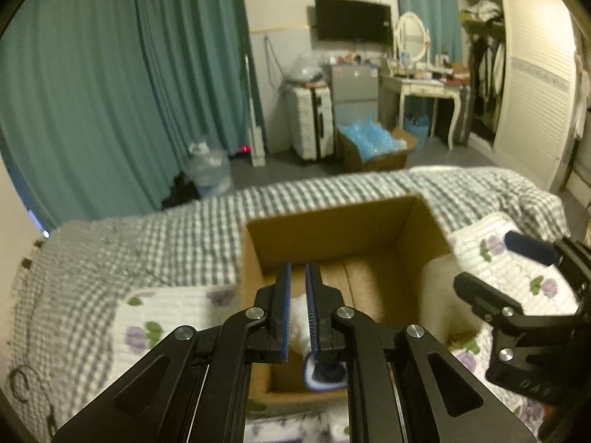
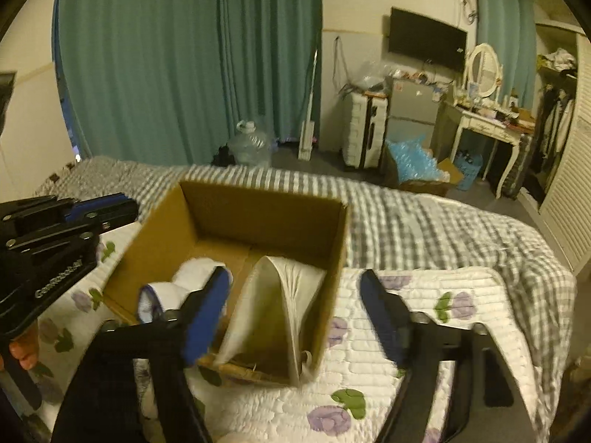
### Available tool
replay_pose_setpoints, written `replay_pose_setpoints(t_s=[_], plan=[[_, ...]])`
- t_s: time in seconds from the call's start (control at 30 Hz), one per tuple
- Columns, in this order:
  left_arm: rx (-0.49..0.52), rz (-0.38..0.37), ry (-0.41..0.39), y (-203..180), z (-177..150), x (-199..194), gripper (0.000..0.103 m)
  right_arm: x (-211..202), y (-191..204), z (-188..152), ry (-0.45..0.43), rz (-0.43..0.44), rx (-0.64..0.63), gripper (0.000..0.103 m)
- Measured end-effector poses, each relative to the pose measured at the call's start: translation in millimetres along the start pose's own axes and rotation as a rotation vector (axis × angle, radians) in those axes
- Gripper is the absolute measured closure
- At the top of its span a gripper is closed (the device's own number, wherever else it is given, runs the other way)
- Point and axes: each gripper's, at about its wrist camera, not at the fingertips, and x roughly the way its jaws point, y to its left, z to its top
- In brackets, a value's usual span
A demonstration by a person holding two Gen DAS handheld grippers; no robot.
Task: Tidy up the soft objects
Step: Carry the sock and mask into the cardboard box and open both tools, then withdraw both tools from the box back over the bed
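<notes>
Right wrist view: cardboard box (image 2: 258, 229) on bed, holding folded cream cloth (image 2: 284, 295) and rolled white sock (image 2: 177, 288), both light, limp, best pinched mid-fold; right gripper (image 2: 295, 317) spread wide, left gripper (image 1: 297, 295) nearly together, empty

Both views are dim and yellowish, lit by indoor light from somewhere overhead, with no bright patches or glare. Colours look muddy and grain shows in the dark teal pleated curtains (image 1: 122, 85). The fisheye lens bends straight lines near the edges, and black corners frame each round picture. Motion blur smears the grey-and-white checked bedspread (image 1: 155, 243) and the open brown cardboard box (image 2: 236, 221). In the right wrist view the right gripper (image 2: 295, 317) and its blue-padded fingers (image 2: 207, 313) are blurred too. The far wall-mounted black flat screen (image 1: 352, 24) stays fairly sharp.
</notes>
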Motion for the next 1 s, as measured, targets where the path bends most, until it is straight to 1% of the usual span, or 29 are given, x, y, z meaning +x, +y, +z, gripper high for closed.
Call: replay_pose_setpoints(t_s=[0.1, 0.13, 0.17, 0.2, 0.23, 0.27, 0.33, 0.4, 0.43, 0.47, 0.53, 0.57, 0.63, 0.7, 0.83, 0.9, 1.0], plan=[[0.006, 0.005, -0.054, 4.9, 2.1, -37.7, 0.091, -41.9, 3.8, 5.2, -0.053, -0.005, -0.008, 0.017], [0.004, 0.006, -0.066, 6.3, 2.1, -49.0, 0.085, -53.9, 5.5, 7.2, -0.069, -0.007, -0.017, 0.014], [0.001, 0.006, -0.081, 8.5, 1.0, -63.7, 0.067, -65.8, 7.7, 9.1, -0.088, -0.010, -0.027, 0.013], [-0.002, 0.005, -0.097, 11.4, -0.6, -75.6, 0.054, -78.0, 12.0, 10.9, -0.110, -0.014, -0.037, 0.011], [-0.008, 0.008, -0.119, 13.5, -2.8, -89.3, 0.032, -90.0, 16.3, 12.3, -0.126, -0.018, -0.048, 0.011], [-0.015, 0.017, -0.151, 15.8, -5.7, -104.5, 0.024, -98.4, 20.4, 12.9, -0.132, -0.019, -0.057, 0.011], [-0.022, 0.036, -0.218, 19.2, -12.7, -131.8, 0.024, -117.0, 27.1, 13.3, -0.138, -0.028, -0.068, 0.011], [-0.018, 0.044, -0.240, 22.4, -22.0, -155.8, 0.024, -138.2, 32.5, 8.5, -0.154, -0.022, -0.075, 0.011], [-0.019, 0.042, -0.244, 23.4, -26.8, -163.7, 0.022, -146.1, 35.2, 6.3, -0.156, -0.018, -0.079, 0.011], [-0.023, 0.042, -0.248, 25.1, -33.6, -172.6, 0.018, -154.6, 35.8, 2.6, -0.157, -0.015, -0.079, 0.011], [-0.030, 0.045, -0.243, 27.4, -46.2, -184.3, 0.013, -171.0, 39.0, -8.9, -0.153, -0.007, -0.081, 0.008], [-0.039, 0.049, -0.238, 28.4, -53.6, -188.8, 0.013, -177.6, 39.6, -15.8, -0.149, 0.001, -0.084, 0.007], [-0.054, 0.042, -0.231, 29.2, -68.6, -194.7, 0.012, -191.7, 41.5, -34.2, -0.136, 0.012, -0.092, 0.000], [-0.067, 0.041, -0.222, 27.8, -82.1, -196.8, 0.012, -197.8, 42.9, -51.1, -0.120, 0.018, -0.099, 0.000], [-0.082, 0.019, -0.179, 18.5, -113.5, -188.8, 0.012, -187.5, 38.9, -89.8, -0.035, 0.016, -0.111, 0.000], [-0.085, 0.008, -0.145, 9.9, -127.4, -179.1, 0.012, -172.1, 37.3, -110.3, 0.013, 0.008, -0.114, 0.000], [-0.098, 0.014, -0.091, -1.3, -150.5, -158.1, 0.012, -144.7, 32.7, -135.4, 0.083, 0.012, -0.093, 0.000]])
